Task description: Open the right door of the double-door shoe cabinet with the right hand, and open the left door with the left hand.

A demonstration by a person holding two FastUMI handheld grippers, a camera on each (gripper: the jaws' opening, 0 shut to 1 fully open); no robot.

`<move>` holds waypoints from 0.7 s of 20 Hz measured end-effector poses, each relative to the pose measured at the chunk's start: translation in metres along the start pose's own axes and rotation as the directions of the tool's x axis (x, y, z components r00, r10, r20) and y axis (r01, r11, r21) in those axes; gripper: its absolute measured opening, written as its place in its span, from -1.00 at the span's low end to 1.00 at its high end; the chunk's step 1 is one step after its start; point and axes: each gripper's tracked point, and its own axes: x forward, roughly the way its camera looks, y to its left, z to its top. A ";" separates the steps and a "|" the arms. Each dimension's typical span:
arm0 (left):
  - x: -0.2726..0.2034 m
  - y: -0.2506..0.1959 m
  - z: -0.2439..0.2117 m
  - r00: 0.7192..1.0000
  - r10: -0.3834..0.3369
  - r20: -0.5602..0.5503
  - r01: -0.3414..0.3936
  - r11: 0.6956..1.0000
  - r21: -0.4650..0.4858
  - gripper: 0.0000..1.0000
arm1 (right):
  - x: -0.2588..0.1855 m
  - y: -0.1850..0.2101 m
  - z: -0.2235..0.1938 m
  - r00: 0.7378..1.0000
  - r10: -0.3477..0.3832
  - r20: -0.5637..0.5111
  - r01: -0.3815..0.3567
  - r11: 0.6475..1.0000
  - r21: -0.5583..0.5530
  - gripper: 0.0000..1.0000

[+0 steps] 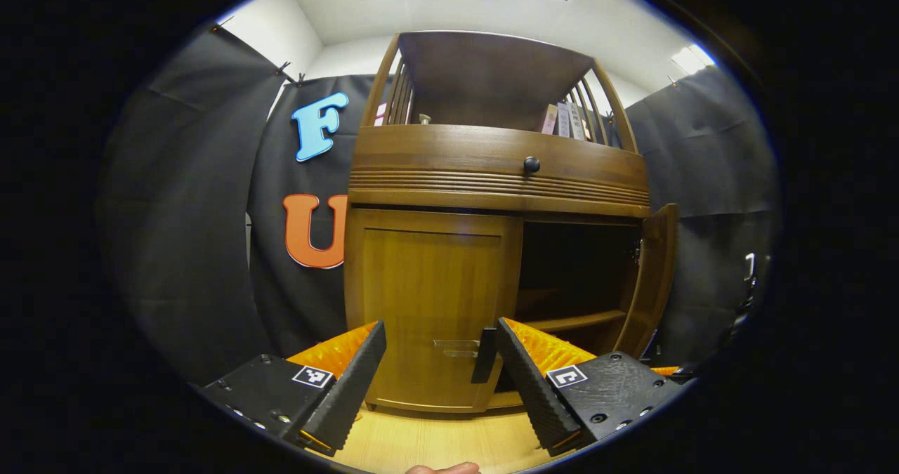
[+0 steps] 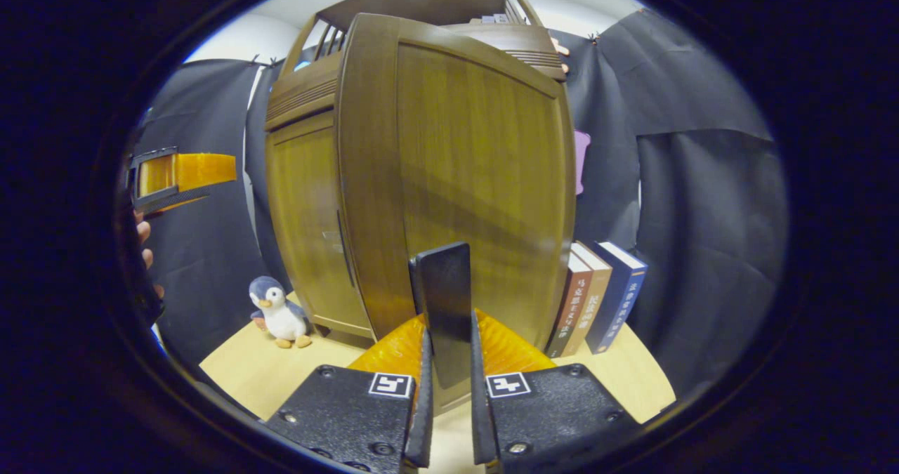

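We see the right gripper (image 2: 447, 361) clamped narrow on the dark handle (image 2: 442, 298) of the brown wooden right door (image 2: 477, 179), which stands swung open from the brown wooden shoe cabinet (image 1: 491, 172) on the light wood table (image 1: 435, 439). Our left gripper (image 1: 439, 369) is spread wide, fingers either side of the closed left door (image 1: 428, 298), near its dark handle (image 1: 484, 354), not touching. A plush penguin (image 2: 277, 311) sits left of the cabinet; three upright books (image 2: 597, 298) stand right.

Cabinet interior (image 1: 576, 277) behind open right door (image 1: 650, 284) mostly in shadow, contents can't be made out; book spines (image 1: 565, 119) on top shelf too small to tell apart; left gripper (image 2: 179, 175) cut off by right gripper view's edge.
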 end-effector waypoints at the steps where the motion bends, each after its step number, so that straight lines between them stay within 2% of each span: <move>1: 0.001 -0.004 -0.001 1.000 -0.008 -0.002 0.008 1.000 -0.001 0.89 | -0.005 -0.005 0.000 1.000 -0.019 0.000 0.019 1.000 0.004 -0.49; 5: 0.008 -0.020 -0.005 0.999 -0.046 -0.013 0.046 0.999 -0.003 0.89 | -0.020 -0.025 -0.002 0.994 -0.107 -0.018 0.107 0.994 0.029 -0.57; 14: 0.014 -0.046 -0.019 0.993 -0.112 -0.048 0.112 0.994 -0.007 0.90 | -0.041 -0.062 -0.005 0.975 -0.218 -0.049 0.221 0.971 0.086 -0.80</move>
